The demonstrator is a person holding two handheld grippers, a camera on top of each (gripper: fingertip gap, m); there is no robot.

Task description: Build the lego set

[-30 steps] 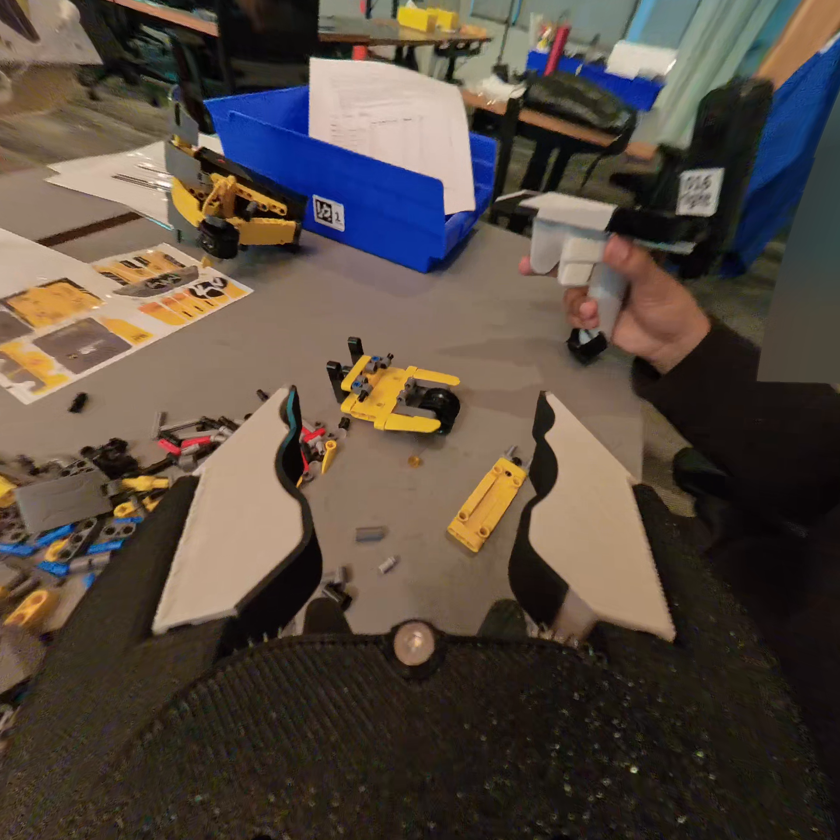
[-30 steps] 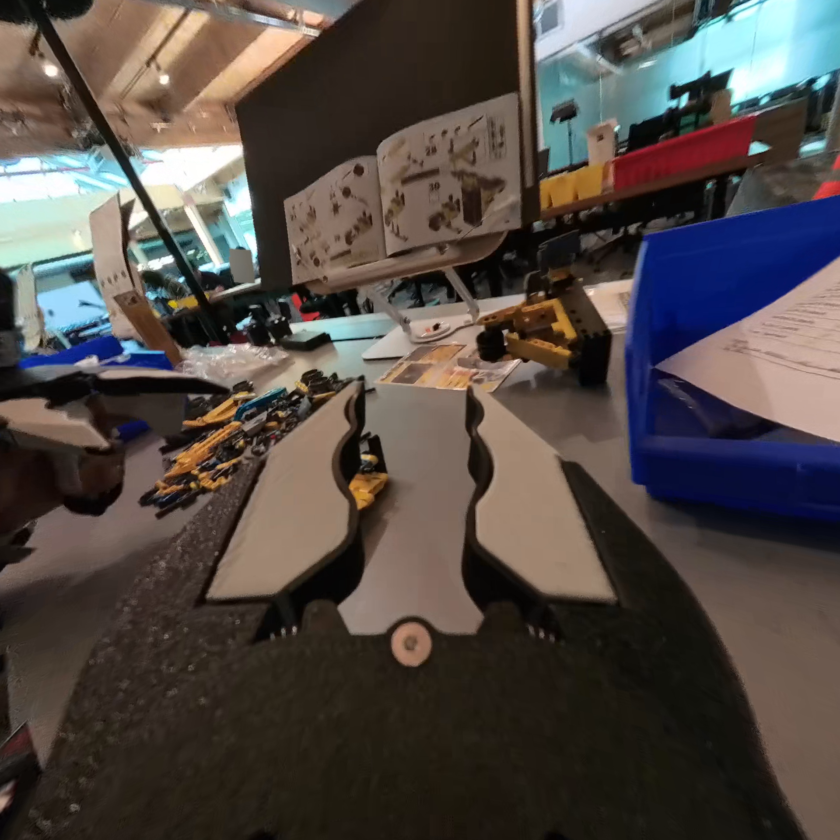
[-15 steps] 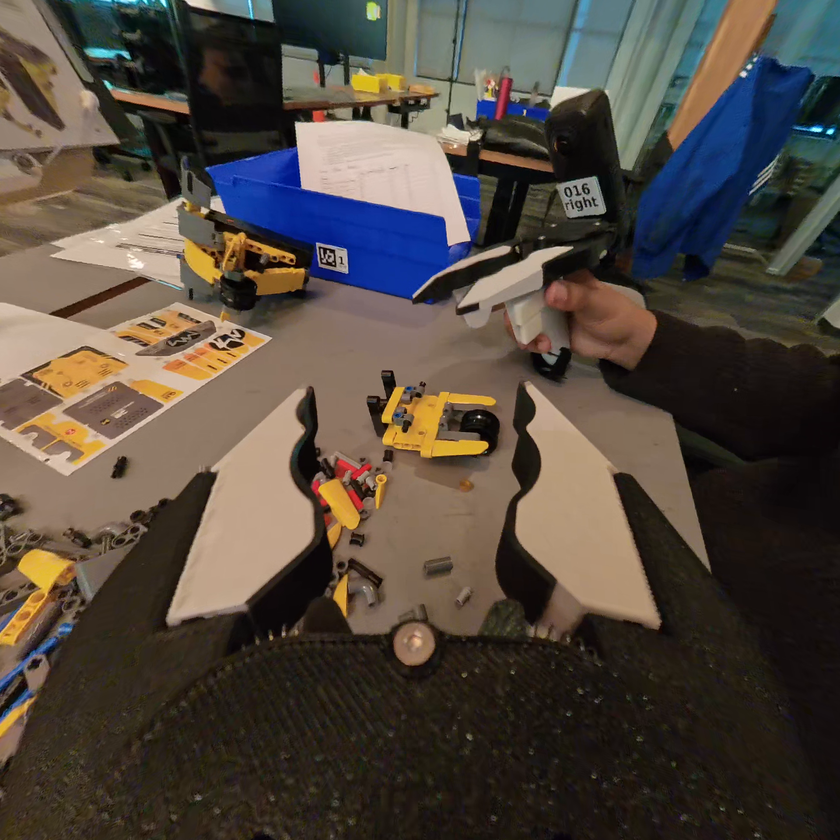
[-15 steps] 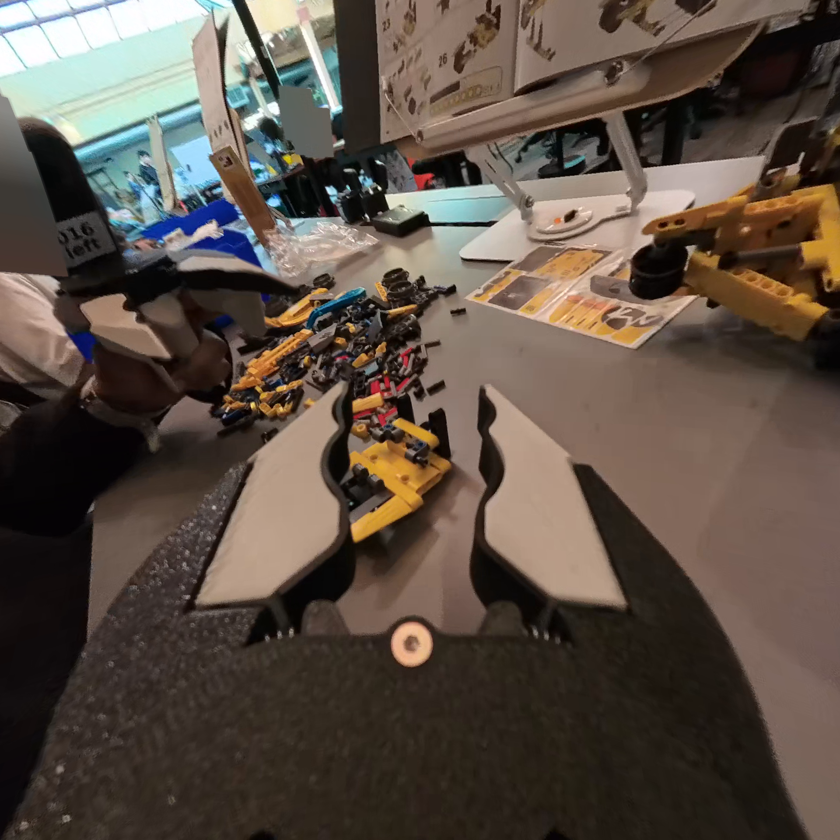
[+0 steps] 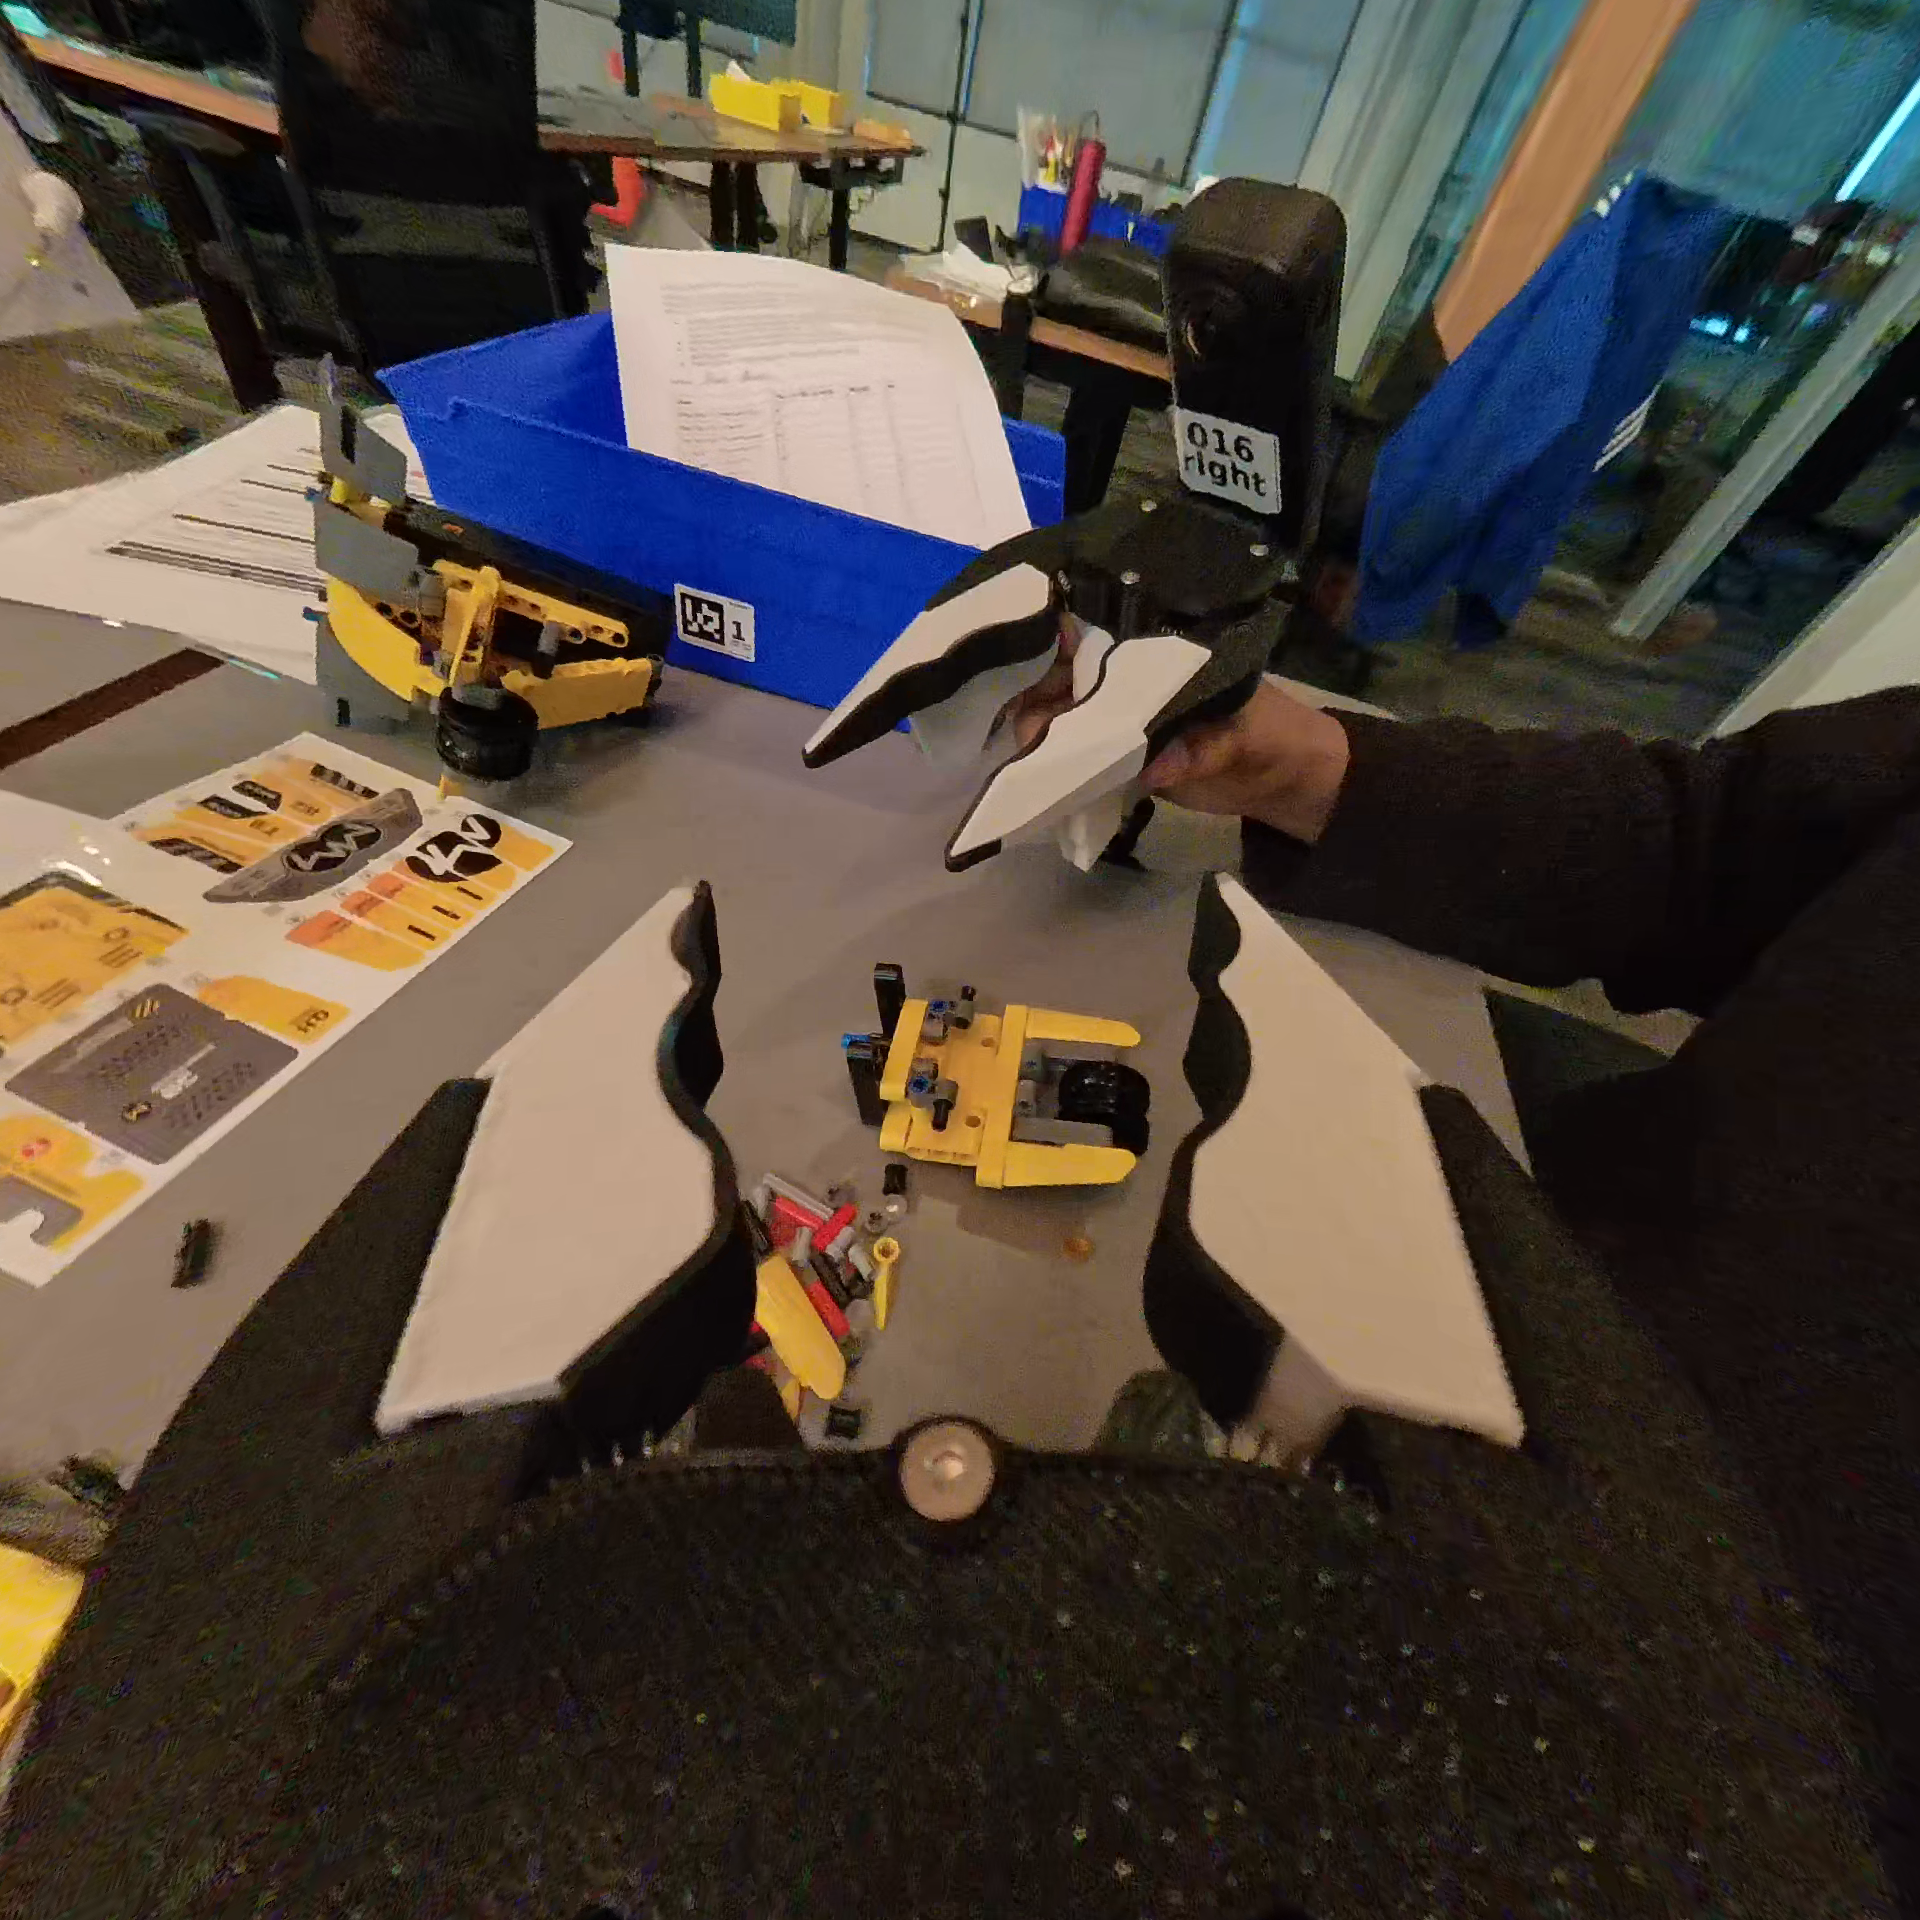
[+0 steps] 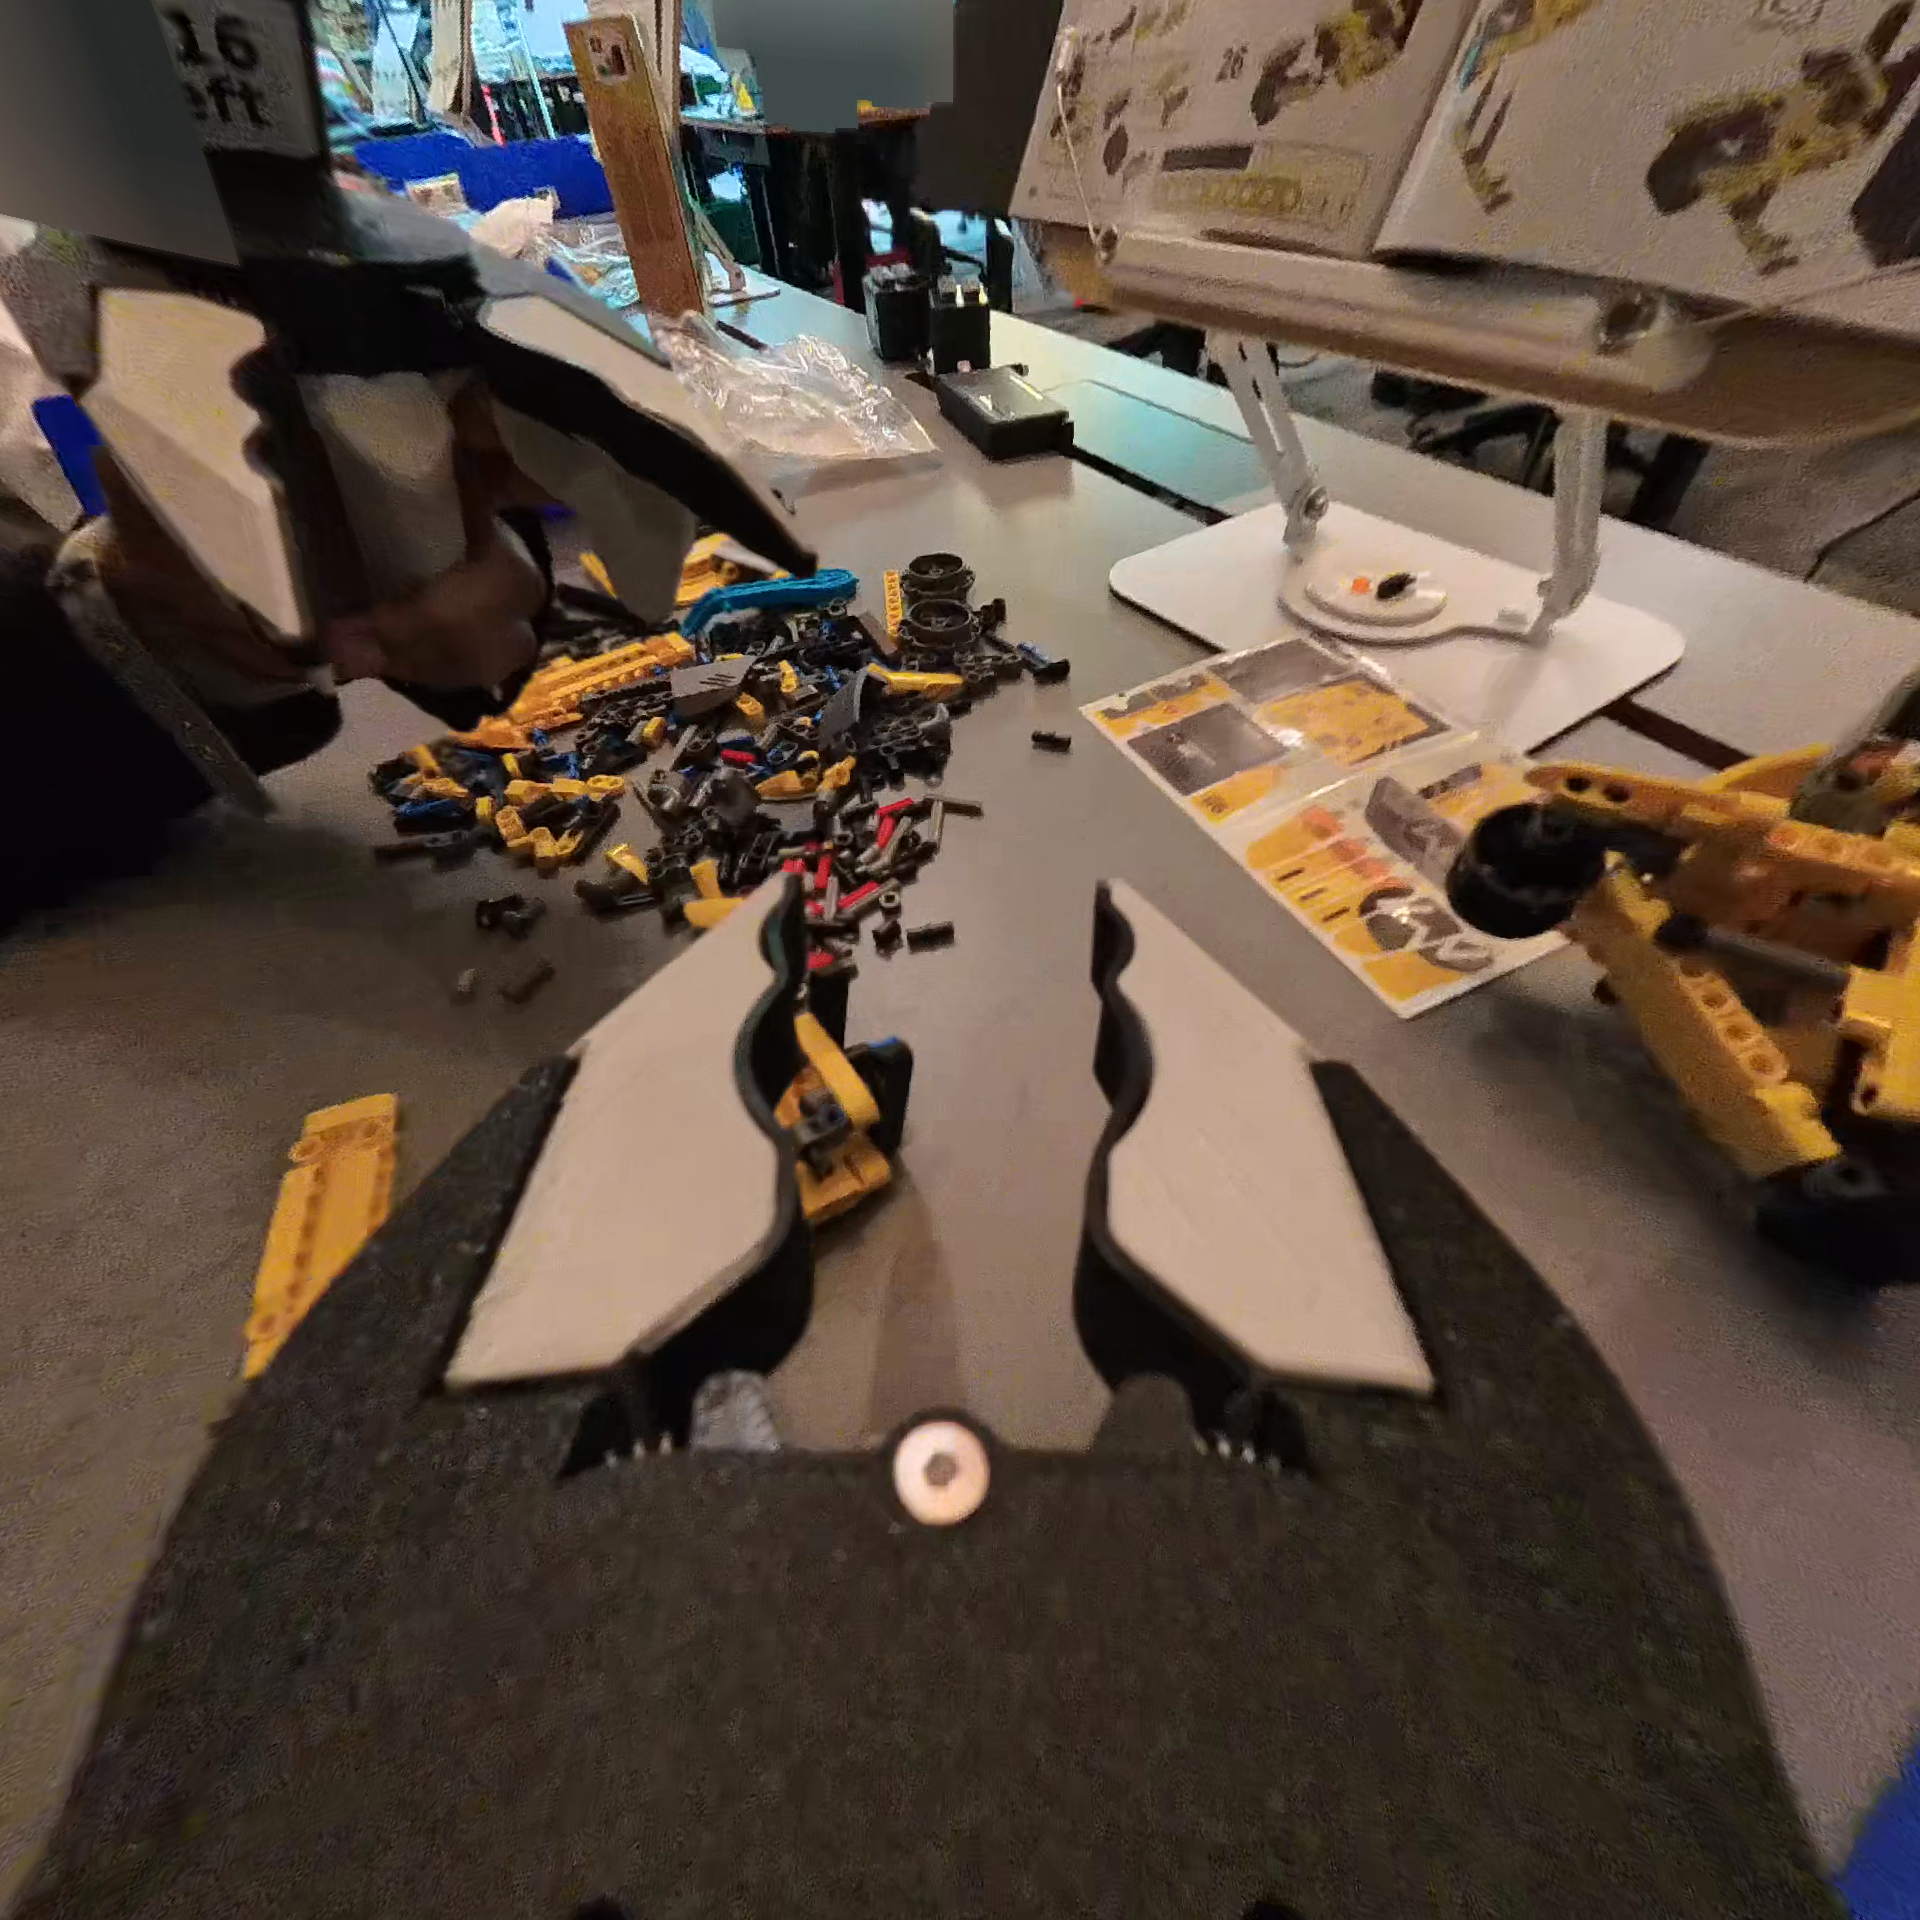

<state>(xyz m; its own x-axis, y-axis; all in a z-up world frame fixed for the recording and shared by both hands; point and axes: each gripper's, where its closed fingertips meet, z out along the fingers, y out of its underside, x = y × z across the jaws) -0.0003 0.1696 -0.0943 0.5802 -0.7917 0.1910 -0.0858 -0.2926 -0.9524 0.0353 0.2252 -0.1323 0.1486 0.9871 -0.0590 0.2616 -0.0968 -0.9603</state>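
A small yellow brick assembly with a black wheel (image 5: 997, 1091) lies on the grey table (image 5: 831, 831). My left gripper (image 5: 956, 894) is open and empty, held above the table with the assembly between its fingers in the view. My right gripper (image 6: 948, 888) is open and empty, and the same assembly (image 6: 842, 1122) sits partly hidden behind its left finger. In the left wrist view the right gripper (image 5: 883, 810) hovers just beyond the assembly, tips angled down. Loose small pieces (image 5: 821, 1278) lie beside my left finger.
A large pile of loose parts (image 6: 727, 748) and a yellow flat beam (image 6: 322, 1216) lie on the table. A bigger yellow model (image 5: 468, 634), a sticker sheet (image 5: 208, 987), a blue bin with paper (image 5: 644, 520) and an instruction book on a white stand (image 6: 1403, 613) stand around.
My right gripper swung from level down toward the small assembly and came closer to it. My left gripper shifted so the assembly lies between its fingers in view. Both stayed open.
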